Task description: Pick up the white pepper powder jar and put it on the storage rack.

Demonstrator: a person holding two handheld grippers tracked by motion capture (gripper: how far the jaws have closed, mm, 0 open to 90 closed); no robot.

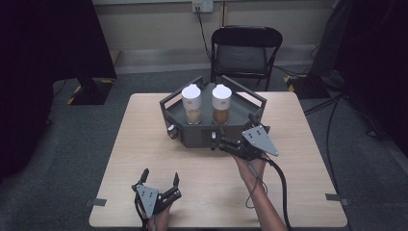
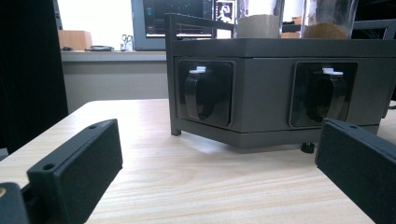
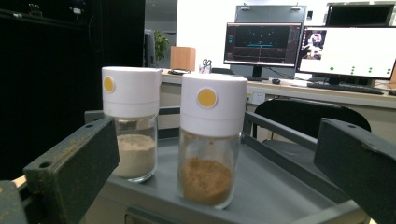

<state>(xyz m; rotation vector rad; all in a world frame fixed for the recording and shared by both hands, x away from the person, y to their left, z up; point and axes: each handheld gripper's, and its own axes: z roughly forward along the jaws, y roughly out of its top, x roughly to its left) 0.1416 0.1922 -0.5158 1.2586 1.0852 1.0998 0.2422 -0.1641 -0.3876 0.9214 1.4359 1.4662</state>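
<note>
Right tongs (image 1: 226, 143), jaws apart, sit at my tray's (image 1: 192, 139) front edge with the upright brown jar (image 3: 211, 140) dead ahead between them, while my left tongs (image 1: 159, 180) gape farther back.

- Left gripper (image 1: 160, 182): black frame, two black block jaws, grey three-cornered plate on top with small dark screw dots.
- Its jaws in the left gripper view: matt black slabs, square-edged, one round screw hole near each tip.
- Right gripper (image 1: 222, 142): black body, larger grey three-cornered plate (image 1: 260, 139) with several dark screw holes.
- Its jaws in the right gripper view: black, scuffed, dusted with yellowish specks.
- Black cable (image 1: 281, 185) trails from the right gripper.
- Forearms bare, no sleeves in view.
</note>
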